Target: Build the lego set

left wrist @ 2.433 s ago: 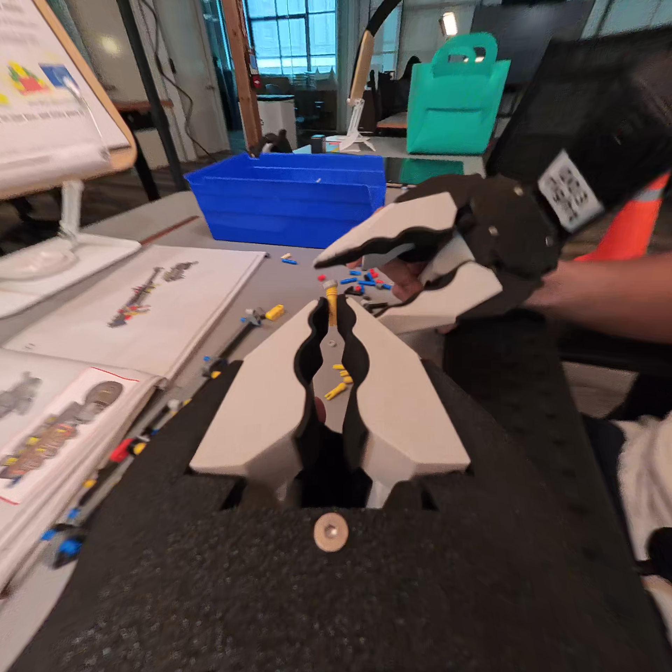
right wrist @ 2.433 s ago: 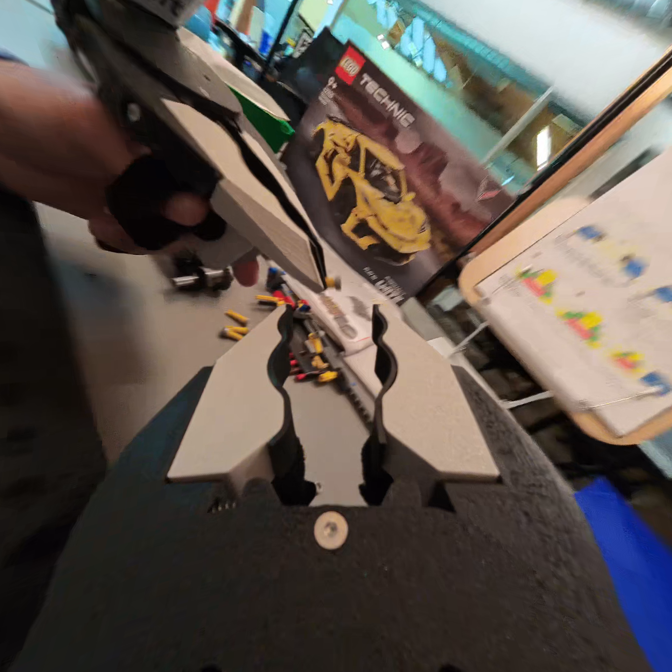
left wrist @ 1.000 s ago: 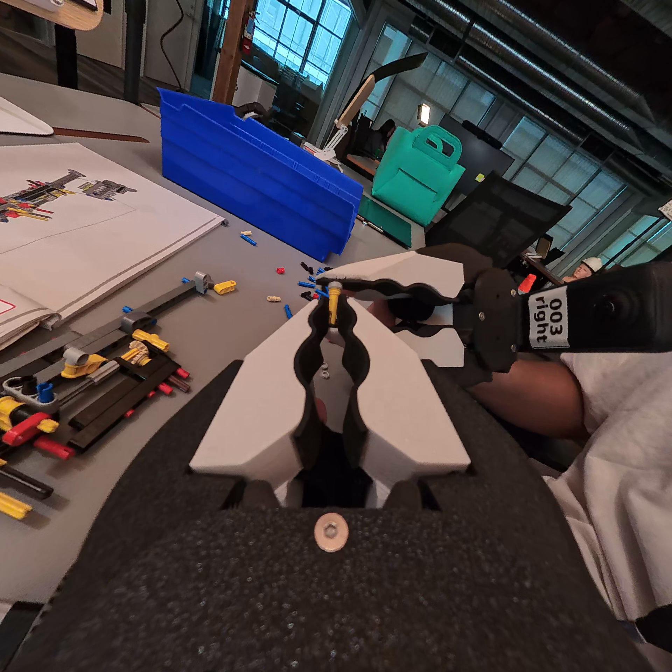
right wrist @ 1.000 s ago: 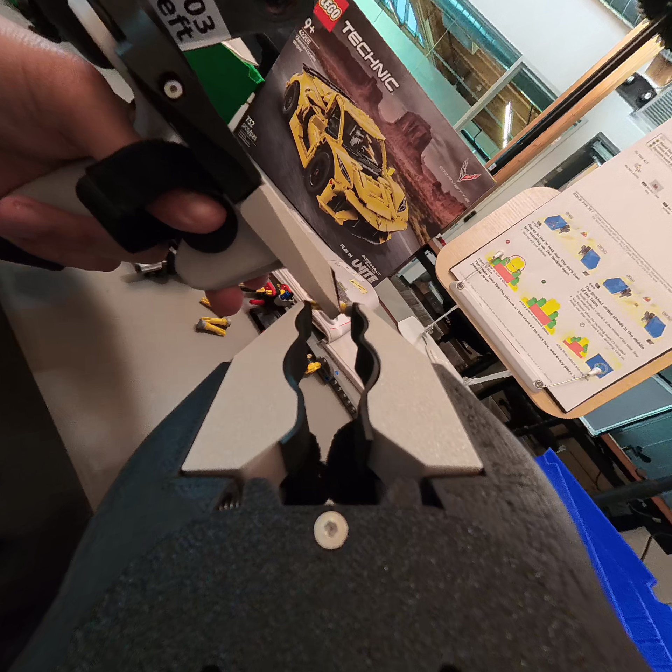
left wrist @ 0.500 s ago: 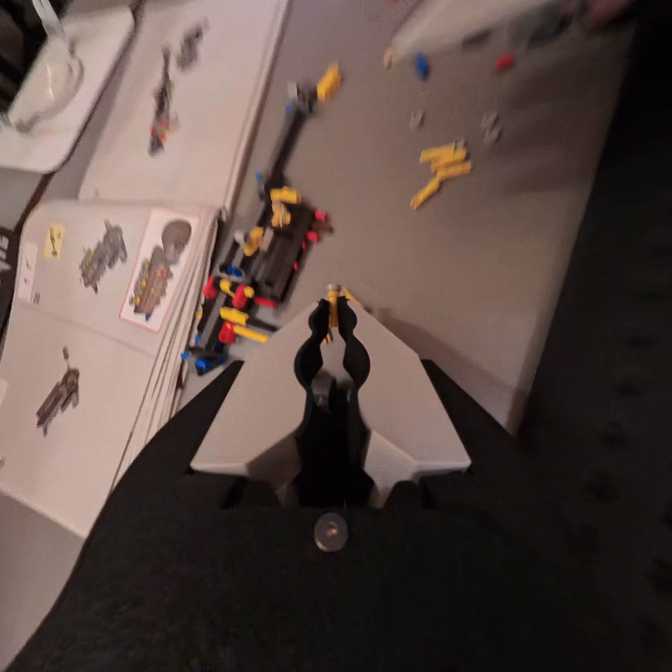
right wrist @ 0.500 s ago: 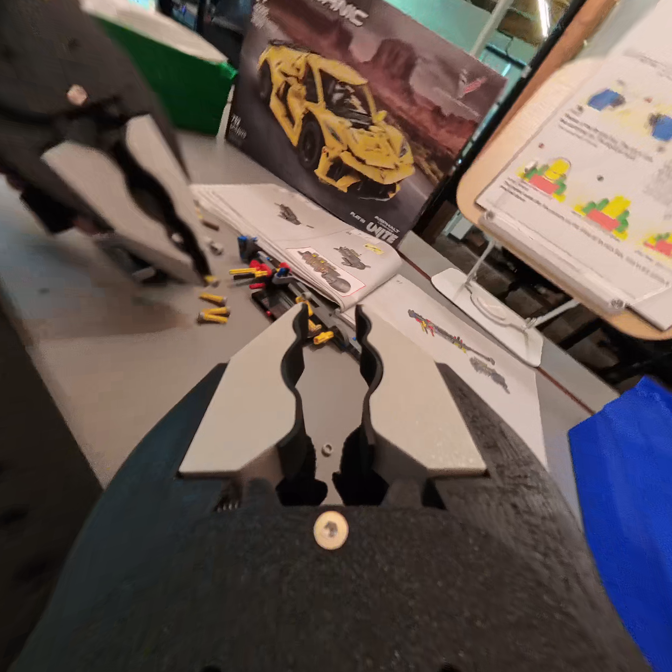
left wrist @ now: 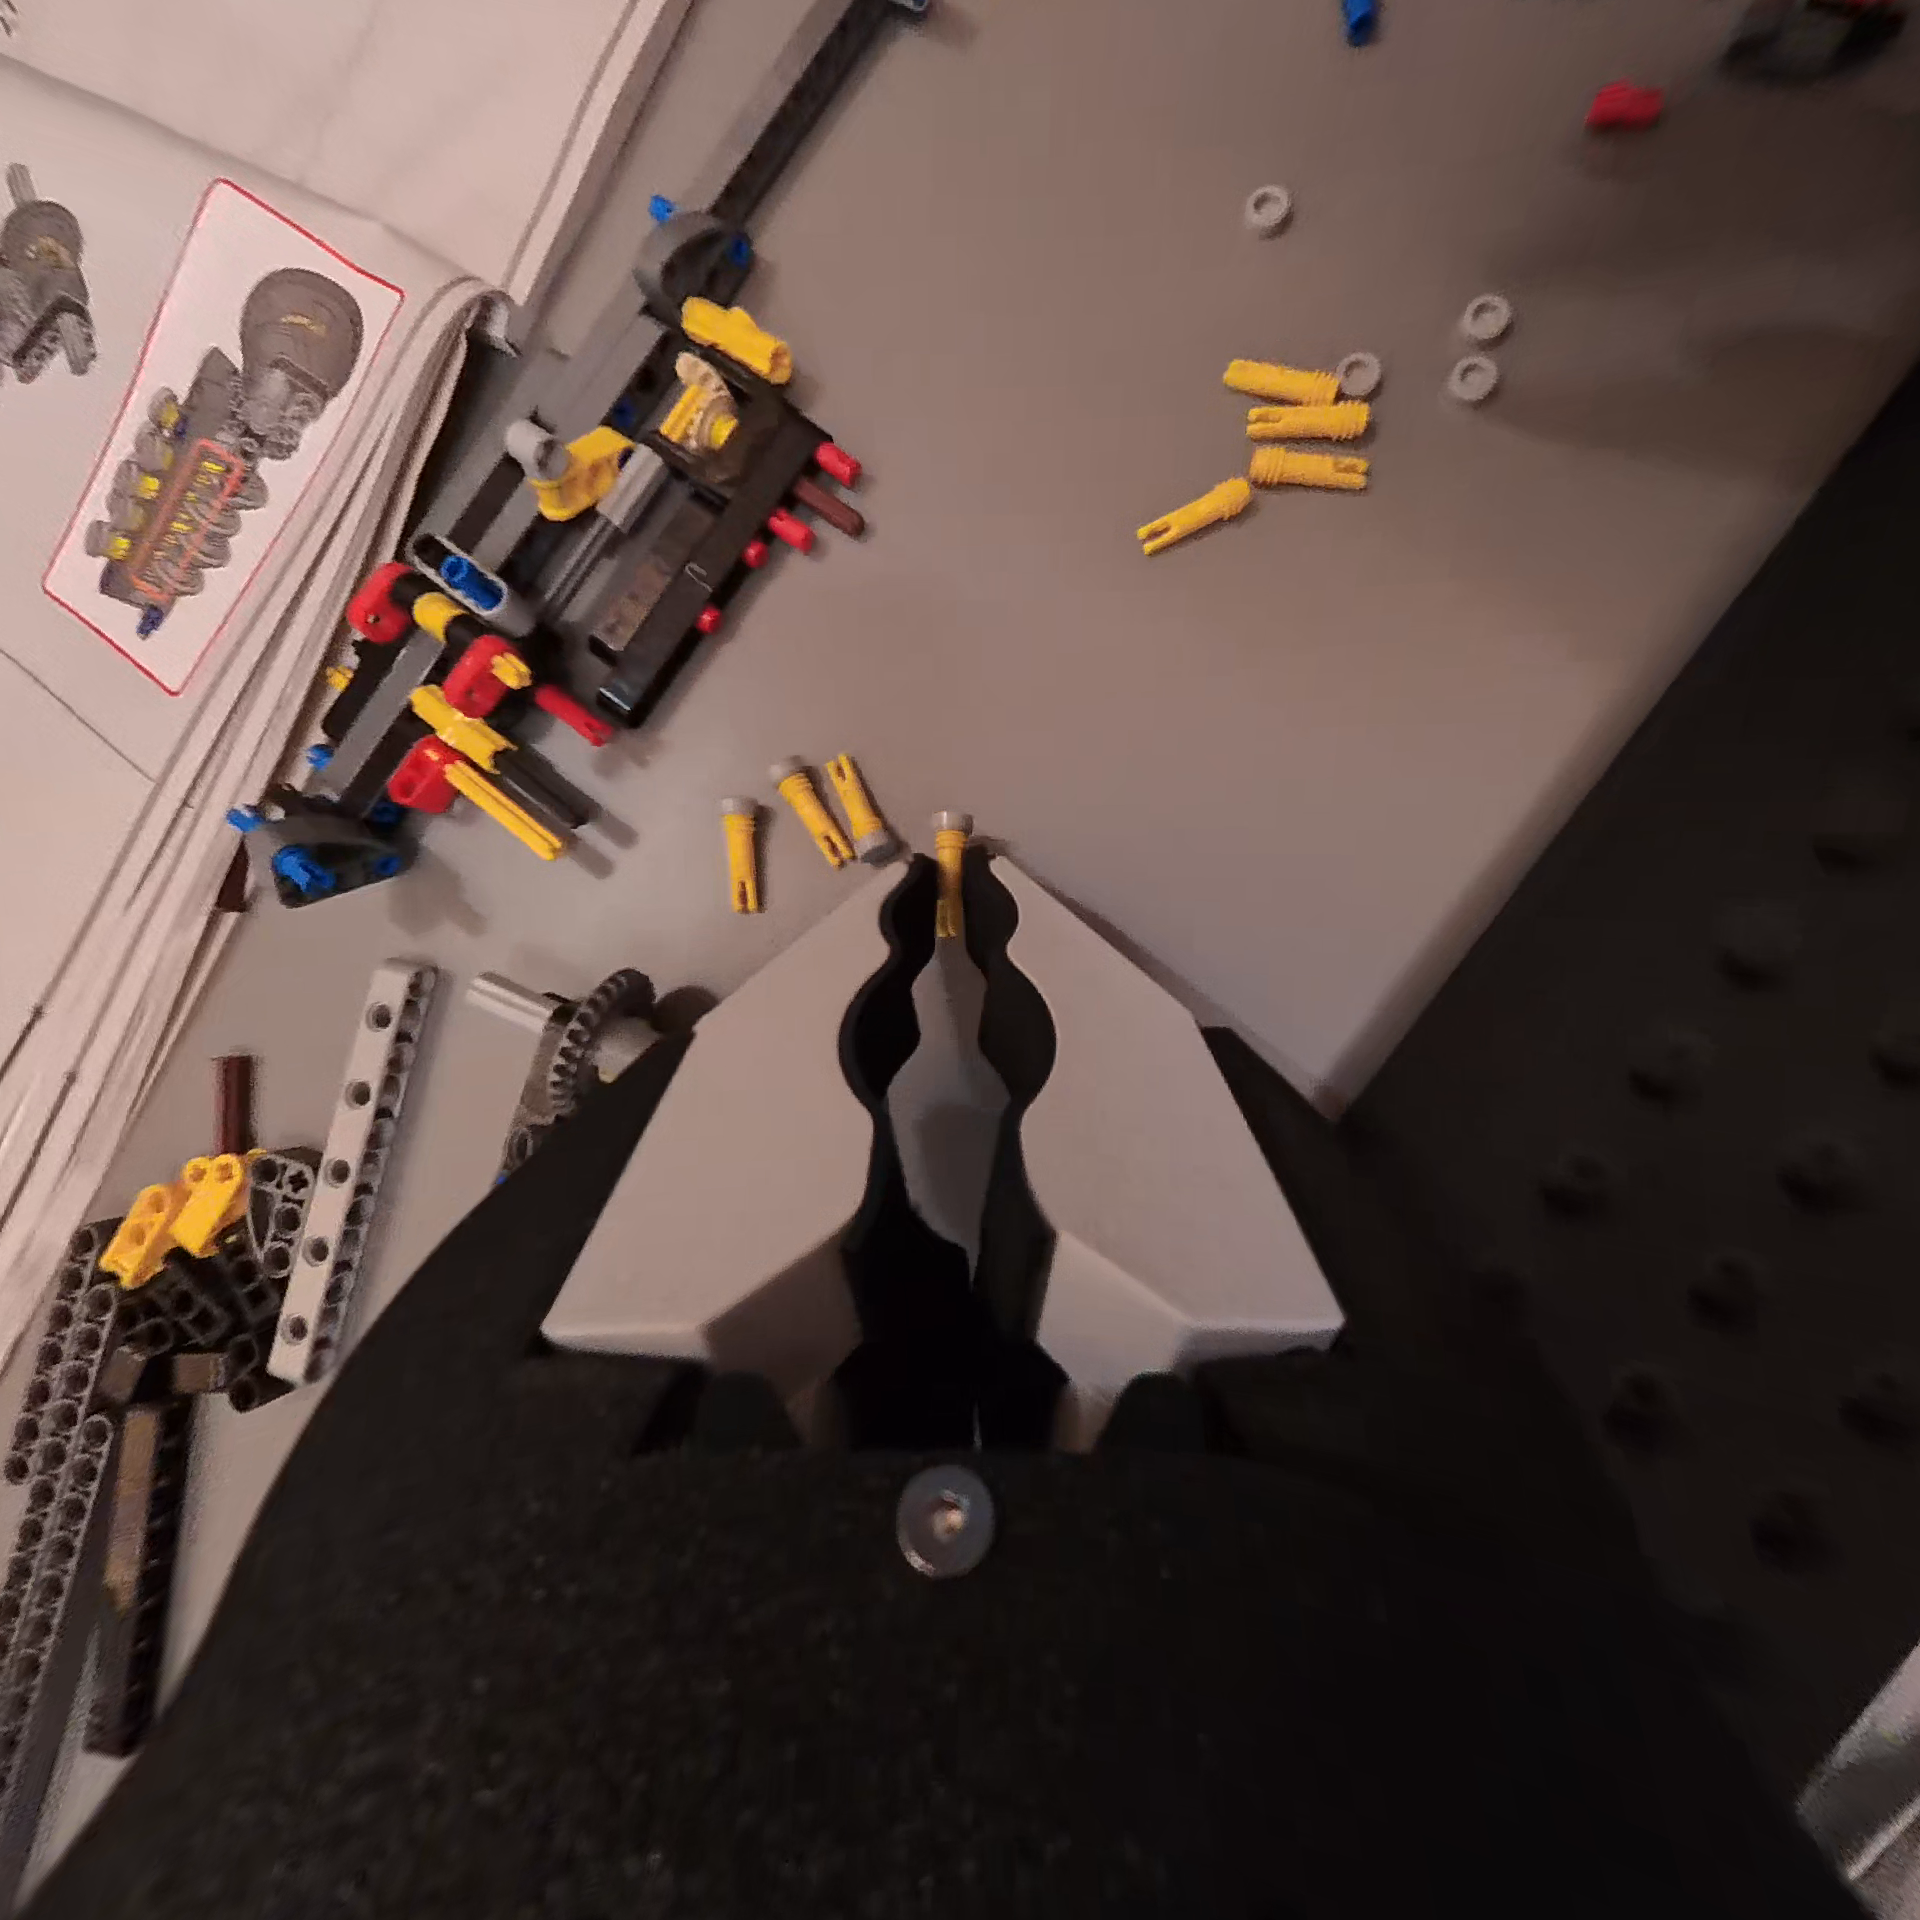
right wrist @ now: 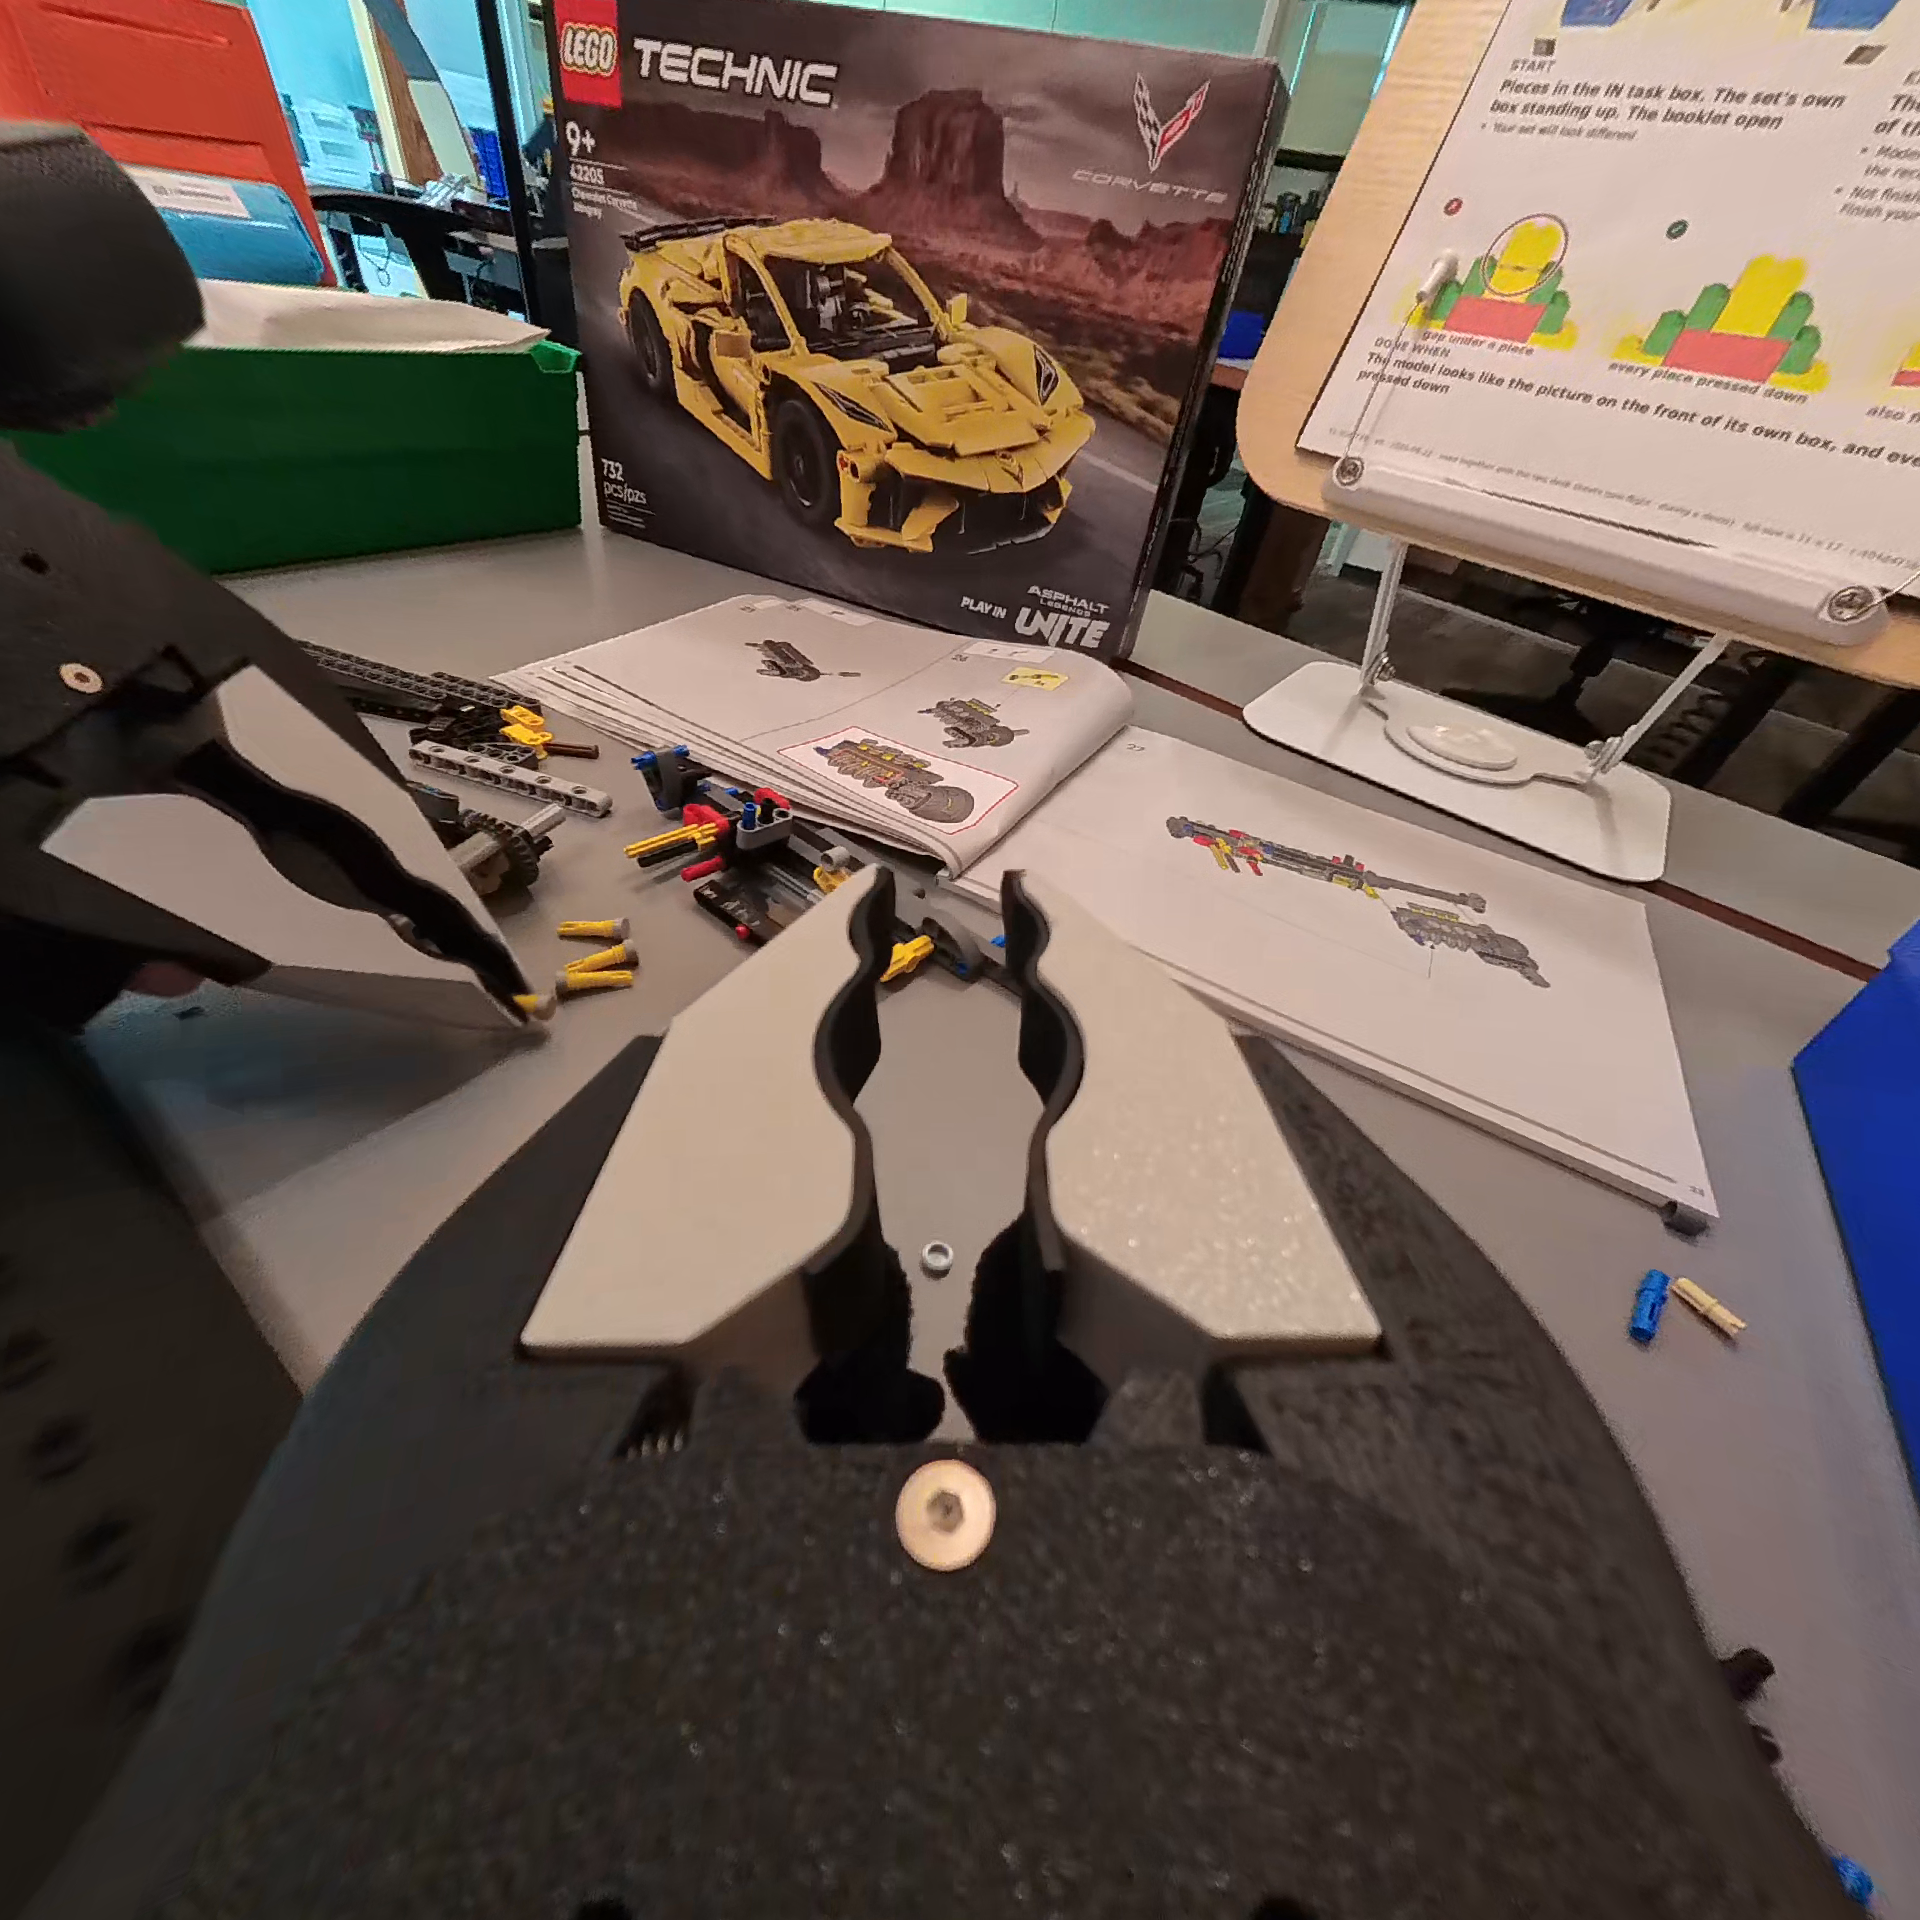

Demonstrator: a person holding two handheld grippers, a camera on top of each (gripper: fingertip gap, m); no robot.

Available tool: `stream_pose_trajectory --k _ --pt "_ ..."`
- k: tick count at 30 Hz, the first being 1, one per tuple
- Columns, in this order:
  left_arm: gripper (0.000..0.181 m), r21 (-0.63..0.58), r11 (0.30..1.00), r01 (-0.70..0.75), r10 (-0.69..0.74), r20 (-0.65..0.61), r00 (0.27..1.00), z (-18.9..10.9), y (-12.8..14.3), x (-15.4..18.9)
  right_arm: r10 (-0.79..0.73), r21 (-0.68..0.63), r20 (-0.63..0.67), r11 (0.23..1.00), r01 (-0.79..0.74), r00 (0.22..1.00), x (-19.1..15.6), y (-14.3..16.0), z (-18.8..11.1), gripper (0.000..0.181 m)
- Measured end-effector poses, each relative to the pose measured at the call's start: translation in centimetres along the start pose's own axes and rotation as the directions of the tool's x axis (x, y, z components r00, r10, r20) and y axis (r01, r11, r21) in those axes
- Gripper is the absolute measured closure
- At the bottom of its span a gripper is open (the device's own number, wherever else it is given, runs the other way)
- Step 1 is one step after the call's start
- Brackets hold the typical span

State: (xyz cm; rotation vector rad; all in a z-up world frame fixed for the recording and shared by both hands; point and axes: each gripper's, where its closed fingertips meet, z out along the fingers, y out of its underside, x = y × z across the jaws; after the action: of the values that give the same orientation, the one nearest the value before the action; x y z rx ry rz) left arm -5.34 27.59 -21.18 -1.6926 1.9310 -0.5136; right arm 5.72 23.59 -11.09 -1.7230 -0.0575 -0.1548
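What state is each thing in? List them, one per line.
left gripper: shut on a capped yellow pin, low over the table.
yellow pin: pinched at the fingertips, grey cap pointing outward.
right gripper: open, empty.
instruction booklet: lying open.
set box: standing upright.
partly built assembly: lying on the table, unfinished.
three capped pins: loose beside the held one.

I work in what looks like an open office or lab workspace: a grey tabletop holds a clipboard stand with printed instructions on the right, with green and blue storage bins, and desks and shelving far behind.
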Motion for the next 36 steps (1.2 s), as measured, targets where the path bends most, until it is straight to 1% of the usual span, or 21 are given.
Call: stream_pose_trajectory --k 2,4,6,7,9,11,13,15,16,18,20,22,23,24,25,27,28,30,31,33,36 --pt "0.177 -0.001 1.000 0.004 -0.004 0.012 1.000 0.3 0.1 -0.2 0.030 -0.040 0.013 0.999 -0.029 0.999 0.1 0.8 0.2 0.160" --pt "0.176 -0.002 1.000 0.006 -0.006 0.015 1.000 0.3 0.1 -0.4 0.080 -0.112 0.068 0.991 -0.072 0.995 -0.5 1.9 0.6 0.156" --pt "0.165 0.006 1.000 0.007 -0.007 0.021 1.000 0.2 0.0 -0.6 0.116 -0.261 0.179 0.963 -0.066 0.977 -2.1 4.3 0.7 0.152" --pt "0.159 0.021 1.000 0.012 -0.012 0.020 1.000 0.0 -0.2 -0.7 0.119 -0.348 0.251 0.937 -0.025 0.961 -3.1 5.8 0.5 0.151" --pt "0.155 0.097 0.995 0.027 -0.028 0.008 1.000 -0.8 -1.2 -0.7 0.128 -0.458 0.342 0.888 0.046 0.931 -4.6 7.7 0.1 0.154" --pt "0.153 0.188 0.982 0.037 -0.031 -0.034 0.999 -1.9 -2.4 -0.5 0.153 -0.474 0.408 0.878 0.065 0.900 -6.1 8.0 -0.1 0.158" --pt "0.149 0.300 0.954 -0.005 0.029 -0.077 0.997 -3.1 -3.7 0.2 0.114 -0.491 0.426 0.862 0.124 0.897 -6.5 8.7 -0.1 0.161" --pt "0.150 0.365 0.922 -0.131 0.176 -0.091 0.980 -3.6 -4.2 1.4 0.040 -0.498 0.431 0.844 0.200 0.902 -6.5 9.4 0.0 0.164" --pt "0.150 0.381 0.898 -0.219 0.257 -0.053 0.965 -3.6 -4.2 1.5 0.016 -0.487 0.428 0.847 0.215 0.904 -6.6 9.3 0.3 0.166" --pt "0.153 0.367 0.838 -0.402 0.424 0.024 0.905 -3.1 -4.0 1.7 0.014 -0.477 0.440 0.851 0.221 0.898 -6.9 9.3 0.5 0.175" --pt "0.150 0.320 0.751 -0.578 0.578 0.106 0.809 -2.2 -3.9 1.6 0.034 -0.488 0.439 0.848 0.206 0.898 -6.9 9.3 0.7 0.176" --pt "0.147 0.247 0.619 -0.745 0.708 0.235 0.666 -1.4 -4.4 0.9 0.099 -0.501 0.445 0.851 0.156 0.890 -6.9 8.7 0.7 0.176" --pt "0.146 0.208 0.542 -0.814 0.761 0.290 0.580 -1.1 -4.7 0.8 0.159 -0.483 0.454 0.871 0.092 0.877 -7.1 7.6 0.8 0.176" --pt "0.147 0.181 0.468 -0.865 0.796 0.338 0.502 -0.9 -5.1 0.9 0.237 -0.467 0.486 0.884 0.021 0.841 -7.6 6.2 0.6 0.176" --pt "0.148 0.173 0.409 -0.896 0.817 0.369 0.444 -0.8 -5.4 1.1 0.305 -0.459 0.516 0.888 -0.042 0.800 -8.0 5.0 0.4 0.177" --pt "0.152 0.183 0.348 -0.920 0.818 0.421 0.393 -0.9 -6.0 1.6 0.363 -0.448 0.530 0.887 -0.111 0.766 -8.0 3.7 0.5 0.176" --pt "0.157 0.196 0.335 -0.922 0.806 0.446 0.388 -1.1 -6.3 1.8 0.375 -0.432 0.540 0.892 -0.134 0.753 -8.0 3.1 0.4 0.177" --pt "0.175 0.226 0.316 -0.921 0.767 0.511 0.388 -1.8 -7.0 2.0 0.395 -0.424 0.547 0.891 -0.162 0.739 -8.0 2.8 0.3 0.177" --pt "0.178 0.233 0.312 -0.921 0.757 0.525 0.389 -1.9 -7.0 2.1 0.398 -0.416 0.553 0.893 -0.171 0.732 -8.1 2.6 0.2 0.177" --pt "0.179 0.253 0.317 -0.914 0.732 0.547 0.406 -2.2 -7.1 2.2 0.402 -0.389 0.566 0.900 -0.197 0.720 -8.0 2.3 0.0 0.176" --pt "0.179 0.293 0.376 -0.879 0.695 0.538 0.477 -2.4 -7.2 1.9 0.365 -0.313 0.573 0.925 -0.216 0.733 -7.8 1.7 0.0 0.172"
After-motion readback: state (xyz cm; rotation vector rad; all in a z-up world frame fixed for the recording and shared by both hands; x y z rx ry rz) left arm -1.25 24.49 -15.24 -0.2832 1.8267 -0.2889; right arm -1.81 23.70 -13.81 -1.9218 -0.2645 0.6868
